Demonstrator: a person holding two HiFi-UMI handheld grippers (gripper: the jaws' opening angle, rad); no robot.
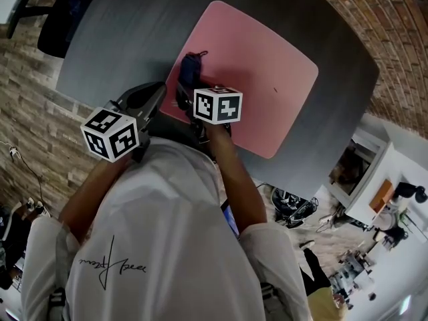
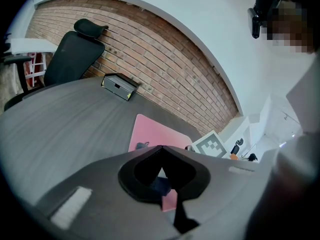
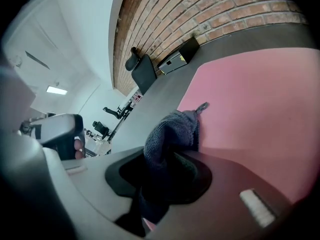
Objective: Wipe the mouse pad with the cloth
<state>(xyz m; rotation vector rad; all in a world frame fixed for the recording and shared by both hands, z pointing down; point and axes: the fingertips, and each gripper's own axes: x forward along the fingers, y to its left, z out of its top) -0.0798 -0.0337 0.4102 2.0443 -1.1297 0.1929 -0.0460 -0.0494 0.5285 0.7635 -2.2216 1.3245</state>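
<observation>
Right claw (image 3: 172,154) clamped on dark blue cloth (image 3: 172,129), its lower end lost between the jaws, at near-left edge of pink mouse pad (image 3: 260,104); left claw (image 2: 161,148) pinched together, empty, over grey tabletop (image 2: 65,129) just beside pad.

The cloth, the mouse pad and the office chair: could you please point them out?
cloth (image 3: 172,129): right gripper view, bunched fold.
mouse pad (image 1: 267,65): head view, bare pink middle.
office chair (image 2: 72,59): left gripper view, backrest.
</observation>
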